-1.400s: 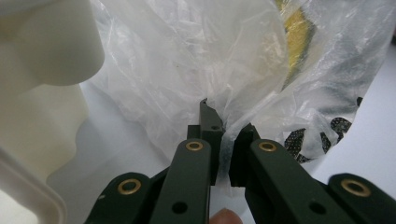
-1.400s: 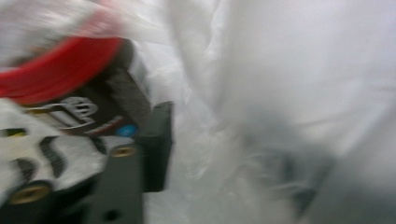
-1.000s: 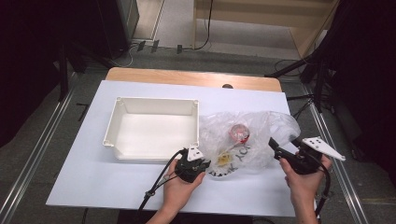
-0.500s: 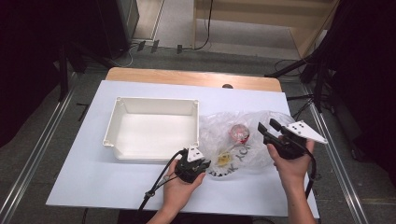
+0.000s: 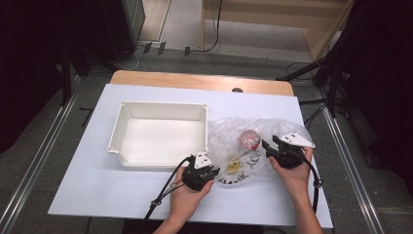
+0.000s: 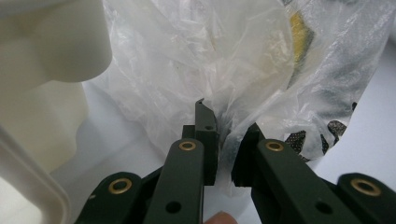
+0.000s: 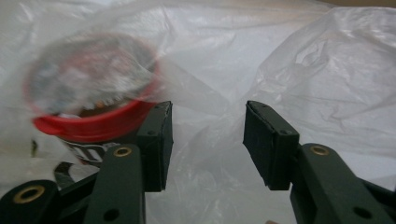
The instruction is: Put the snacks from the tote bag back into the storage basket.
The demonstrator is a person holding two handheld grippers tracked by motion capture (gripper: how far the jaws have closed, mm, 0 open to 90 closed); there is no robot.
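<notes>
Our left gripper (image 5: 210, 171) jaws clamp the plastic bag (image 5: 253, 146) on the desk (image 5: 97, 180); our right gripper (image 5: 269, 147) jaws, just narrowed, stand apart beside the red-lidded cup (image 7: 88, 100).

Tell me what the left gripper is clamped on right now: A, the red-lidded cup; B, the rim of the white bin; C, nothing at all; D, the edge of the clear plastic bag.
D: in the left gripper view the left gripper has its jaws pinched on a fold of the clear plastic bag, with the white bin apart at the side.
</notes>
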